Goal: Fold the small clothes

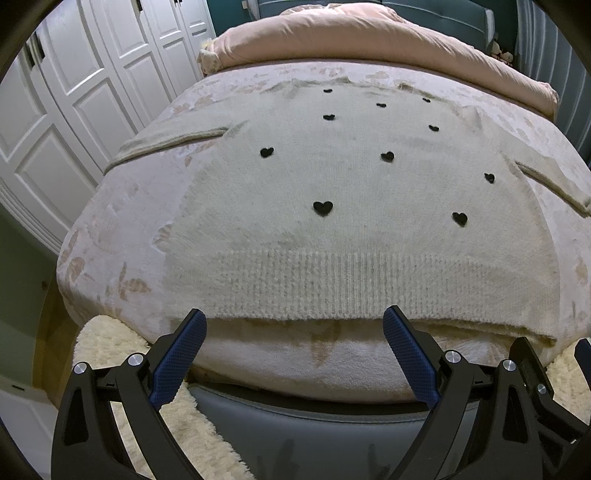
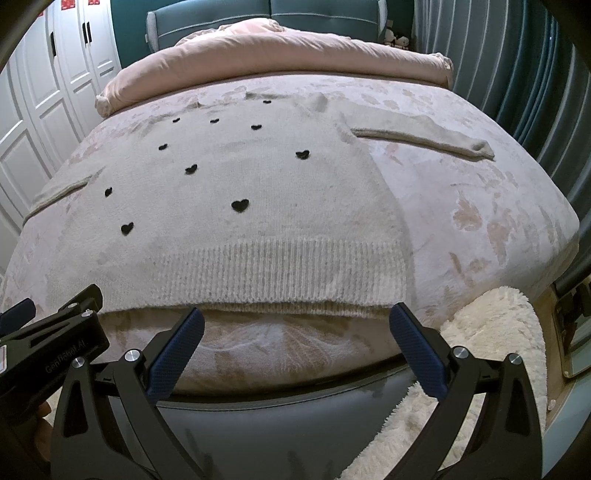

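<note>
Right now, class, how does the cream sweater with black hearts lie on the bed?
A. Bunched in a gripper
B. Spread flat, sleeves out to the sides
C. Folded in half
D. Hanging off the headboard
B: the sweater lies flat with its sleeve stretched sideways, and both grippers, left gripper and right gripper, are open at its hem.

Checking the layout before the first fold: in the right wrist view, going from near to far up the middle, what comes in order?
Right tool → ribbed hem of the cream sweater → its black hearts → neckline → rolled pink duvet → teal headboard.
</note>
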A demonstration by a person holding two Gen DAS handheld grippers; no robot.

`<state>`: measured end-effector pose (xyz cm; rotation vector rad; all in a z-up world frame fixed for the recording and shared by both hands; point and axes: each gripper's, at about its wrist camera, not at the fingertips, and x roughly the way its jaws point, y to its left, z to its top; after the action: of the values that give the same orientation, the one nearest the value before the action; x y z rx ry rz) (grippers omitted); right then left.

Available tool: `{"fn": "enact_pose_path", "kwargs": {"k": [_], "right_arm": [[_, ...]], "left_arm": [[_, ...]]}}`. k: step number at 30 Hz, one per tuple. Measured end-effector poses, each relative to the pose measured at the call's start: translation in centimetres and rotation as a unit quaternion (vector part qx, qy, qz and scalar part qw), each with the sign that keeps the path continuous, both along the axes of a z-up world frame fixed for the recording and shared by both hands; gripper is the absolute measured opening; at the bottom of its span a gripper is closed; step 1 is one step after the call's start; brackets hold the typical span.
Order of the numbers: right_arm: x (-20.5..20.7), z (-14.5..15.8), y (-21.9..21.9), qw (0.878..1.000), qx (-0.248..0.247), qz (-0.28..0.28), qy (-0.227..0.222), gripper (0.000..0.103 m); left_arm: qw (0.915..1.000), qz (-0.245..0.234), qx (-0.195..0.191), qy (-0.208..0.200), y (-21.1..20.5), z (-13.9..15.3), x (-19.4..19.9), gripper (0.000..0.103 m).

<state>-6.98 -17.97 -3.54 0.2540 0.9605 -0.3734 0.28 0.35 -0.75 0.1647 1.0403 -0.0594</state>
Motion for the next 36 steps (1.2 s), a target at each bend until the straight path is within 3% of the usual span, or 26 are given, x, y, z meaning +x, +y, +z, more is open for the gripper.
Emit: {"fn": "enact_pose_path", "kwargs": {"k": [5,11,18,24,29,31,32,33,34,36], "right_arm": [[1.8,-1.1,-2.7,1.000,0.027,0.004,0.007,0.098],[5.2,-2.0,-14.5,0.995,0.055,-0.078,-0.002,0.098],[9.1,-4.0,-32.7,0.969,0.096,-0.223,-0.036,0.098],[12.0,-6.6,-41.3,0.948,0.139,-0.279,-0.063,0.098],[13.7,-8.8,-46.4,0.921,0.185,-0.333,-0.086,0.094],[14.3,-8.5,-47.1,0.912,0.199,-0.345,-0.102,0.058],[15.0,-8.4,-47.4,0.908,0.214,-0.345,-0.104,0.046],[15.8,-8.0,-47.4,0.903,0.232,-0.344,-0.112,0.018],[16.6,-7.3,-47.4,0.901,0.237,-0.340,-0.126,0.011],[18.9,-3.5,-45.5,0.910,0.220,-0.301,-0.180,0.011]], "left_arm": [[0.9995,-0.001,-0.019,0.024,-0.3,-1.2,2.0,0.096],[0.9975,0.027,-0.046,0.047,0.8,-2.3,6.1,0.096],[0.9933,0.056,-0.085,0.053,2.3,-3.0,10.6,0.096],[0.9919,0.073,-0.092,0.050,2.2,-3.5,14.1,0.095],[0.9922,0.074,-0.089,0.048,1.4,-3.9,16.2,0.095],[0.9921,0.075,-0.089,0.046,1.3,-4.1,16.8,0.095],[0.9920,0.075,-0.092,0.044,1.3,-4.1,17.1,0.095],[0.9919,0.074,-0.094,0.043,1.3,-4.2,17.4,0.095],[0.9918,0.073,-0.095,0.042,1.3,-4.2,17.6,0.094],[0.9917,0.072,-0.099,0.039,1.4,-4.2,18.1,0.093]]}}
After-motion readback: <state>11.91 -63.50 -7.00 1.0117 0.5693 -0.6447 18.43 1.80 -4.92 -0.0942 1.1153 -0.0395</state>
